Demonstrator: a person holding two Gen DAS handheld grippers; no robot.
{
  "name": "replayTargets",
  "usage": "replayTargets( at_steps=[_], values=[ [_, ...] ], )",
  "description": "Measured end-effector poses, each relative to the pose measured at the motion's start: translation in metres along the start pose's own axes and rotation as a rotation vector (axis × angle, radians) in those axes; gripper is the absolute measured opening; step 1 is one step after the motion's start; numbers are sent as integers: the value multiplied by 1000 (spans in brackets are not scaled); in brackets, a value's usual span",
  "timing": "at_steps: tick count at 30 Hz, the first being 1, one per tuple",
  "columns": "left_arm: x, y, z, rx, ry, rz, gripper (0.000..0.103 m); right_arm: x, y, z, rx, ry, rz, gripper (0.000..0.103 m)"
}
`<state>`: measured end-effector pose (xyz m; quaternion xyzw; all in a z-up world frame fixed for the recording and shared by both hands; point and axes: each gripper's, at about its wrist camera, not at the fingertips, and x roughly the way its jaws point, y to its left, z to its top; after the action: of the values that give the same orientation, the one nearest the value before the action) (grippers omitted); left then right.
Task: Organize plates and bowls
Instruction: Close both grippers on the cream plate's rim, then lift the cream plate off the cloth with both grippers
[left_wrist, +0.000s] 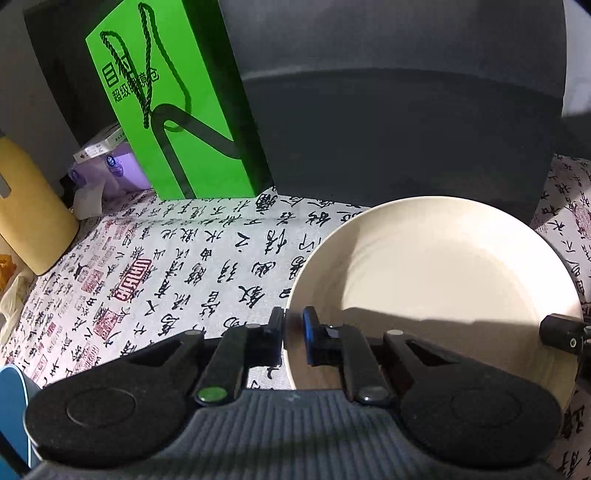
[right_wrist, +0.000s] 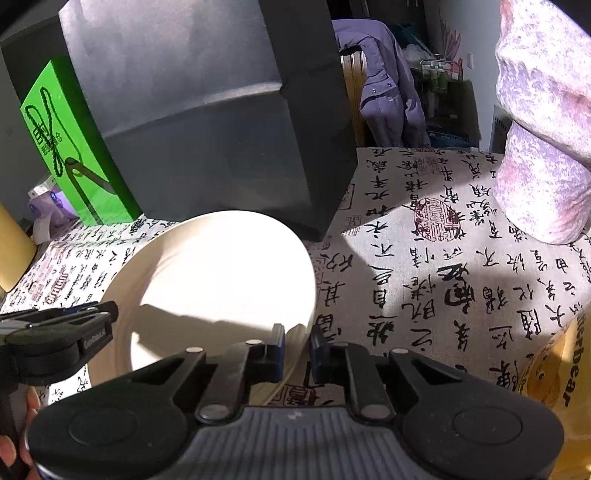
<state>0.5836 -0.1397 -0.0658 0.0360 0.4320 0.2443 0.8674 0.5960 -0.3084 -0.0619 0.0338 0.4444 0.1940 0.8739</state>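
A cream plate lies on the calligraphy tablecloth, close in front of a big dark box. My left gripper is shut on the plate's left rim, with one pad outside the rim and the blue pad inside. In the right wrist view the same plate fills the middle left. There my right gripper pinches its right rim between both pads. Each gripper shows in the other's view: the right gripper at the plate's far edge, the left gripper on the opposite rim. No bowl is in view.
A dark grey box stands just behind the plate, with a green box to its left. A yellow container and a purple tissue pack sit at the far left. A person's patterned sleeve rests on the cloth at right.
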Motion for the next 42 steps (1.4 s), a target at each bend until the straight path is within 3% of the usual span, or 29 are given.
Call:
replayTargets(
  at_steps=[18,29,42],
  values=[
    [-3,7,-1,-24,-15,-19,10,-6,4,-2,-12,-48,-7,11],
    [6,11,0,-57,17,-56,11,-1,4,-3,-9,-35,-8,12],
    [4,10,-2,-50,-10,-61,9,-1,4,-4,-14,-40,-17,12]
  ],
)
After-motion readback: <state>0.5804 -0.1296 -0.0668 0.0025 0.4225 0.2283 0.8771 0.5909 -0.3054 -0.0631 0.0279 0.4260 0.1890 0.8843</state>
